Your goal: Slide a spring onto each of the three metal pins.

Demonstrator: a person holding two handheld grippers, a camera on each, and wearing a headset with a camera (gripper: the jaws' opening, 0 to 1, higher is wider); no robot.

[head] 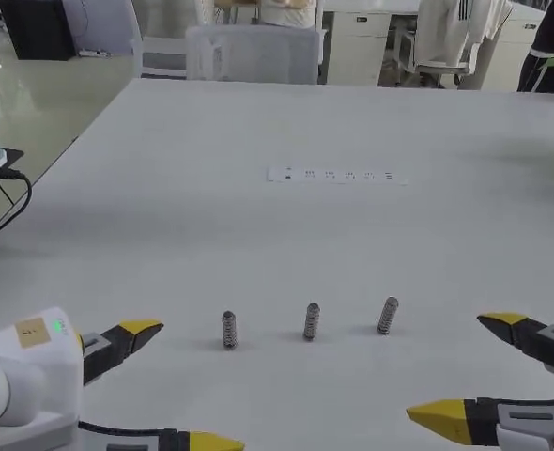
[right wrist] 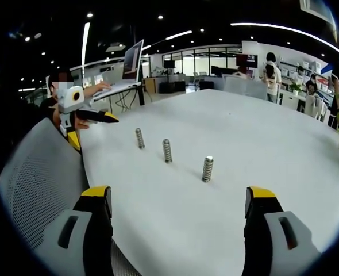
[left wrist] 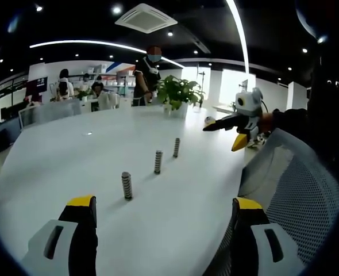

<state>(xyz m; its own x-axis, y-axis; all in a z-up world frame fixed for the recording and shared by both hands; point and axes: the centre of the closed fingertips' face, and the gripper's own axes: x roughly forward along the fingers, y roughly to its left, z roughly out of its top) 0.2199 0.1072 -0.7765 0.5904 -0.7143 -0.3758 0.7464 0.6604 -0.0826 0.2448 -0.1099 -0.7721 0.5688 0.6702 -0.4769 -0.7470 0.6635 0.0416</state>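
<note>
The left gripper's [left wrist: 165, 203] fingers [left wrist: 80, 202] are spread and empty, and so are the right gripper's [right wrist: 177, 194] fingers [right wrist: 260, 194]. Between the grippers, three springs [head: 312, 320] stand upright in a row on the white table [head: 352, 235], each apparently sleeved over a pin [right wrist: 208, 158]. The work looks complete. Drawing both grippers straight back, away from the row, should avoid toppling anything.
</note>
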